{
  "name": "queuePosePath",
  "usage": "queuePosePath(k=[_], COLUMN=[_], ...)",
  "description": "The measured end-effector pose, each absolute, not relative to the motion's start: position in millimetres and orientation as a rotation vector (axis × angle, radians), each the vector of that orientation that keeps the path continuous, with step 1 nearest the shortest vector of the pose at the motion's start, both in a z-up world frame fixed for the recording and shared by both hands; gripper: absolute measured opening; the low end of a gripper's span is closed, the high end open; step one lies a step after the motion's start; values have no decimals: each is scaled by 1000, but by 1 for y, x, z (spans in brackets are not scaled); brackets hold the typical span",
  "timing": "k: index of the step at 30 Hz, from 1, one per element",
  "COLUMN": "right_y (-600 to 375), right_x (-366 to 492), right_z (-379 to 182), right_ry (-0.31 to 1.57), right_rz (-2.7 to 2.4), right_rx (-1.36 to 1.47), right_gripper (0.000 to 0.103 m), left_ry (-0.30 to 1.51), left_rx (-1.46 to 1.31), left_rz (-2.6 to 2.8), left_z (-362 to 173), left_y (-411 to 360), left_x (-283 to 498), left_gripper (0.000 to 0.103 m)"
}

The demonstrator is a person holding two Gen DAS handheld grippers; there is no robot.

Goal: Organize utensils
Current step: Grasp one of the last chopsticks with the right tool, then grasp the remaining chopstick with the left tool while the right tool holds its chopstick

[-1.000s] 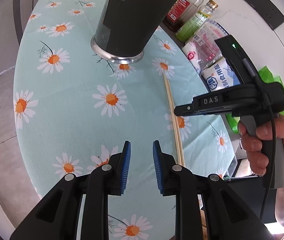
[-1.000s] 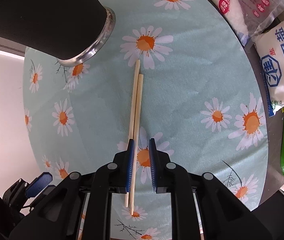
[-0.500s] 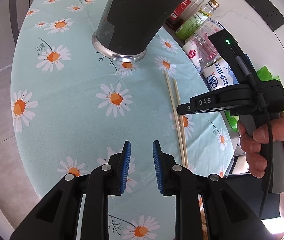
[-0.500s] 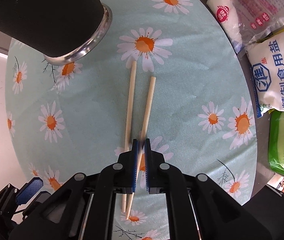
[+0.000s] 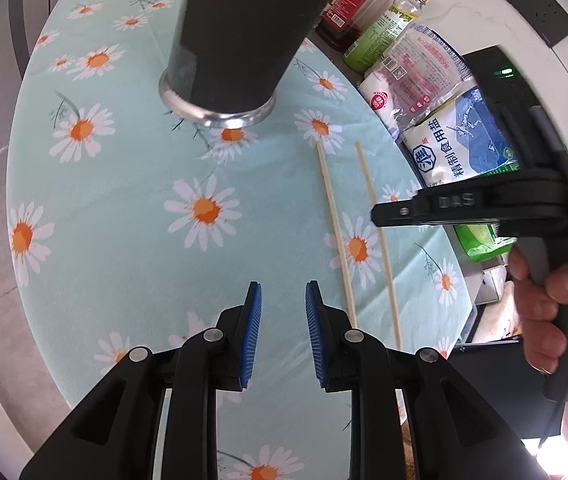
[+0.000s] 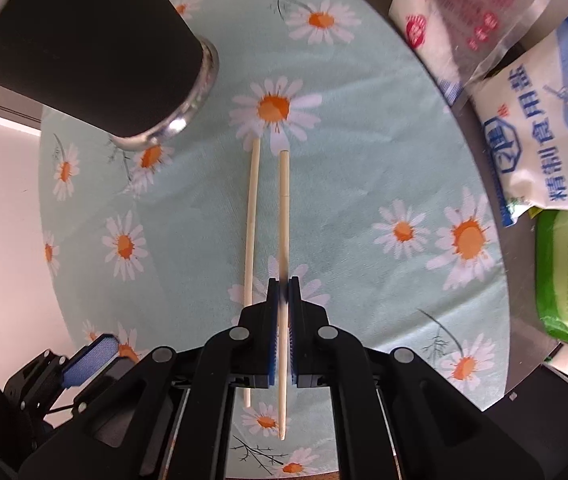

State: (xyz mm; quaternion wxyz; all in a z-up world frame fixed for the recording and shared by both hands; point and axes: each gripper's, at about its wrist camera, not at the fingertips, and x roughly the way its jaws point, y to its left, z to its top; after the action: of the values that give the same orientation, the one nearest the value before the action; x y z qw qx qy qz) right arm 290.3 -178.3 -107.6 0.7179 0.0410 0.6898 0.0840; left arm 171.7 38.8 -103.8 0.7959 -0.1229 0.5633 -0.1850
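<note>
Seen from the left wrist camera, the left tongs [image 5: 283, 300] hang spread and empty above a round worktop [image 5: 123, 208] covered in a daisy-print cloth. At about 12 o'clock from them stands a dark holder [image 5: 239, 32] on a shiny metal base. At about 2 o'clock, two chopsticks lie nearly parallel and a little apart; the right tongs [image 5: 380, 216] reach in over the outer one from 3 o'clock.

From the right wrist camera, the right tongs [image 6: 282, 292] are pressed together on the right chopstick [image 6: 284, 216], pinching it below its middle, with its far end pointing toward 12 o'clock. The left chopstick [image 6: 251, 232] lies flat on the cloth just beside it, untouched. The holder [image 6: 83, 40] sits at about 10 o'clock. Salt bags [image 6: 544, 128] lie off the worktop at 2 o'clock.

The step in hand looks like picking up the first chopstick. The next move probably calls for lifting it clear, tipping it upright and carrying it to the holder's mouth, which is out of view, without nudging its neighbour.
</note>
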Motion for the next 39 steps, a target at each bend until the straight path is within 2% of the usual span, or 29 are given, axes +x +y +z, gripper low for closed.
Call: queuePosePath(k=[8,18,35,36,39], right_y=[-205,-248,-278,-279,-281], right_x=[291,302,321,322,324], right_z=[-73,-54,-59,-59,-61], right_ry=[1447,1417,1419,1420,1425], right_rz=[325,473,608,612,622], right_rx=[105,146,198,202,213], right_gripper=[5,5,5,5,5], left_ry=[1221,1329,1472,1475,1480], left_rx=[-171,-84,43,44,46], left_rz=[-338,-229,-100,-97,-98], left_z=[-93,-105,-137,-138,-141], left_y=[-2,-51,-94,-97,-107], left_x=[188,225,257,259,263], left_gripper=[22,22,21,21,9])
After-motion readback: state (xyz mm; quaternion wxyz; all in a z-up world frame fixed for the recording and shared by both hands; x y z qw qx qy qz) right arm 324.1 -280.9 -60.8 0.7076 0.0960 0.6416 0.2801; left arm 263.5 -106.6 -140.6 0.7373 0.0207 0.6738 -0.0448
